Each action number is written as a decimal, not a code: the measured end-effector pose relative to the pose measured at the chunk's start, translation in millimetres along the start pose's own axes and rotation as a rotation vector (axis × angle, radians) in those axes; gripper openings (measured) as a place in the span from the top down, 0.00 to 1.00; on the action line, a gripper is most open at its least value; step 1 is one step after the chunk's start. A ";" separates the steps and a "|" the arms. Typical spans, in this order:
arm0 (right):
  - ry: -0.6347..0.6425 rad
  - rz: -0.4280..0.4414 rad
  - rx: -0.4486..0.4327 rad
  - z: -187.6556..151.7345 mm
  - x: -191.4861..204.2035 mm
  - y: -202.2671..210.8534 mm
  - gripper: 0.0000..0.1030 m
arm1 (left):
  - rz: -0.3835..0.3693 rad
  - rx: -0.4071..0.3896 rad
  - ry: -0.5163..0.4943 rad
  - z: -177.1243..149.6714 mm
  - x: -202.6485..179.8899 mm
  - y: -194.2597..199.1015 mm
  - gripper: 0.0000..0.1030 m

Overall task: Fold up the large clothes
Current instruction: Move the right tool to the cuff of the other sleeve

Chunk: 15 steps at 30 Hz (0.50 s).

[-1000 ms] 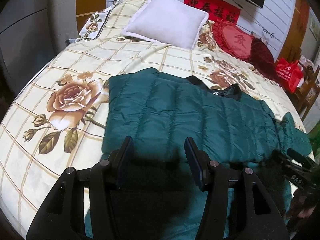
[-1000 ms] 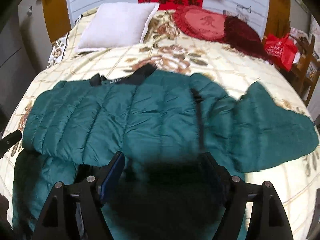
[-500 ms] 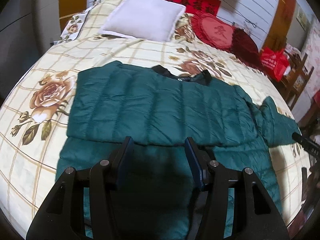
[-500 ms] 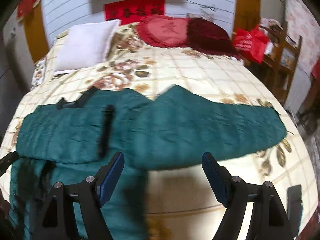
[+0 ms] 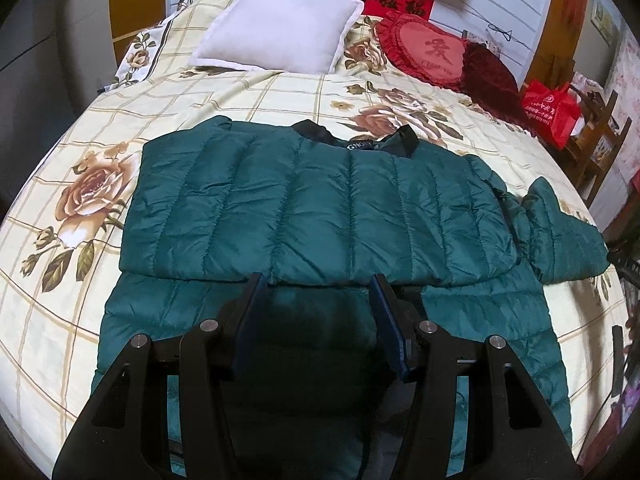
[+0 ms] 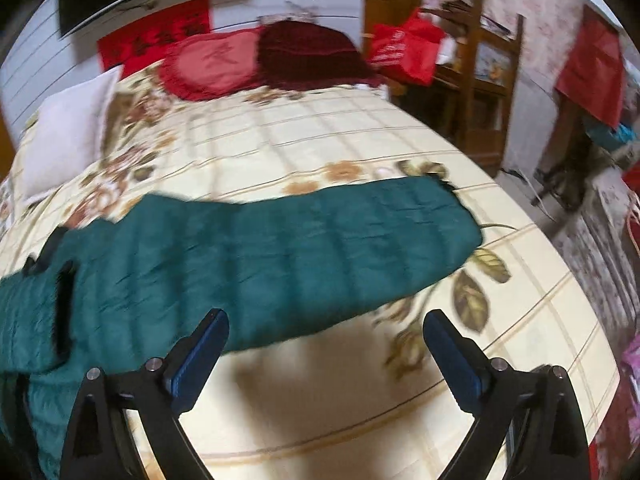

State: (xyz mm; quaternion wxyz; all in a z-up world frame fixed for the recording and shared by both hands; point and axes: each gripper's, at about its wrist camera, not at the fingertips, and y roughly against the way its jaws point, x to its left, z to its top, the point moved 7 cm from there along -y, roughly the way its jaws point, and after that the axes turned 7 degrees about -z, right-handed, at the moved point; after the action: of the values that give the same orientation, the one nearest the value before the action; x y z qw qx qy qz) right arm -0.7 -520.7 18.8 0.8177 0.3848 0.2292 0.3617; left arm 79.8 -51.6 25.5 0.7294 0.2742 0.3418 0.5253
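Left gripper (image 5: 316,316): our jaws stand half spread over the near hem of the jacket (image 5: 320,208); nothing is pinched, and they have kept that gap over the last second.
Right gripper (image 6: 324,344): our jaws are opening wide, with only bare bedsheet (image 6: 360,400) between them and no cloth gripped.
What changed: a second ago our right view looked straight down on the jacket body; now it has swung out to the right, over the sleeve (image 6: 280,248).
Jacket: it lies flat in the middle of the bed, collar (image 5: 352,140) at the far side, the left part already folded in over the body.
Sleeve: it is stretched out to the right, cuff end far right, not yet folded.
Meaning: we judge the right sleeve is next, to be taken near the cuff and carried left across the body.
Far: white pillow (image 5: 276,36) and red cushion (image 5: 424,48) at the headboard, well apart from the jacket.
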 end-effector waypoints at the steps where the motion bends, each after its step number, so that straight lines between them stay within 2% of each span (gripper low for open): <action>1: -0.021 -0.011 0.008 4.4 -7.1 -7.2 0.07 | 0.003 -0.001 0.000 -0.3 1.2 -0.3 0.49; 9: -0.130 -0.064 0.033 28.2 -46.5 -50.2 0.07 | 0.032 0.002 0.011 0.5 14.3 -5.0 0.49; 15: -0.187 -0.077 0.065 34.1 -59.7 -82.2 0.07 | 0.027 0.014 0.030 -2.0 18.9 -10.1 0.49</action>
State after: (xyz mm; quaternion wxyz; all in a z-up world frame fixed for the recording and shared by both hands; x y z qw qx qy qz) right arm 17.9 -618.7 -20.3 0.8359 0.4339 0.1783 0.2849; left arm 88.1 -36.5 12.6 0.7151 0.2759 0.3527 0.5367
